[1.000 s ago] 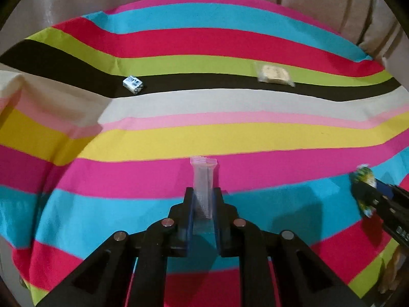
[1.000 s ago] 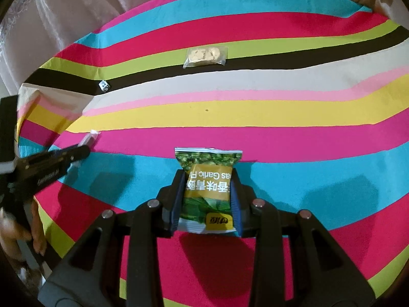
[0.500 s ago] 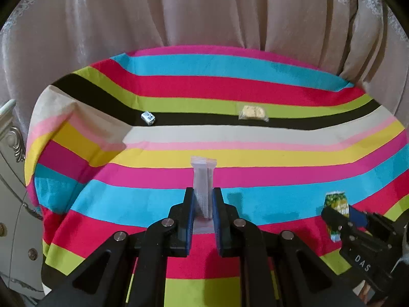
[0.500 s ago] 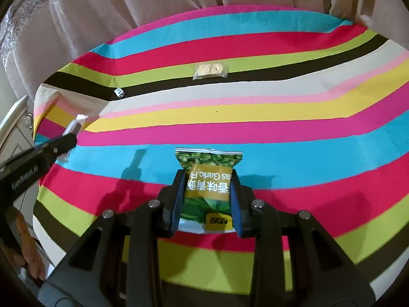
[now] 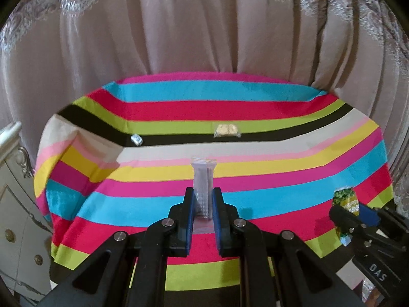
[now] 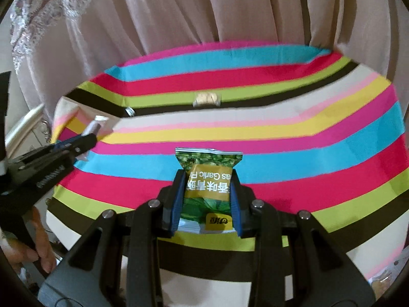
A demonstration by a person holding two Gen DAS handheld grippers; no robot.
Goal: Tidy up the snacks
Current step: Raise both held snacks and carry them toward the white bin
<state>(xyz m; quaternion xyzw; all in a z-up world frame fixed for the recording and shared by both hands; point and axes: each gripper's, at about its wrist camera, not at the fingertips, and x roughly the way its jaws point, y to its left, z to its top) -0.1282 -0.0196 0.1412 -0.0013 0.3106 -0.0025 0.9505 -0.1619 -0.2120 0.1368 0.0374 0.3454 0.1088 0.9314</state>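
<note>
Snacks both aloft above the striped tablecloth (image 5: pixel 255 199): left gripper (image 5: pixel 203 204) pinches a clear sachet (image 5: pixel 203 179), right gripper (image 6: pixel 207 194) squeezes a green pea packet (image 6: pixel 208 176). Light, crinkly, slippery film, I'd say; grip mid-body.

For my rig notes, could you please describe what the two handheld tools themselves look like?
Both are black plastic scissor-style frames with round silver rivets at the joints and blue pads on the inner finger faces. The left tool has white lettering along its side in the right view; the right tool shows white "DAS" in the left view. No cables show.
</note>
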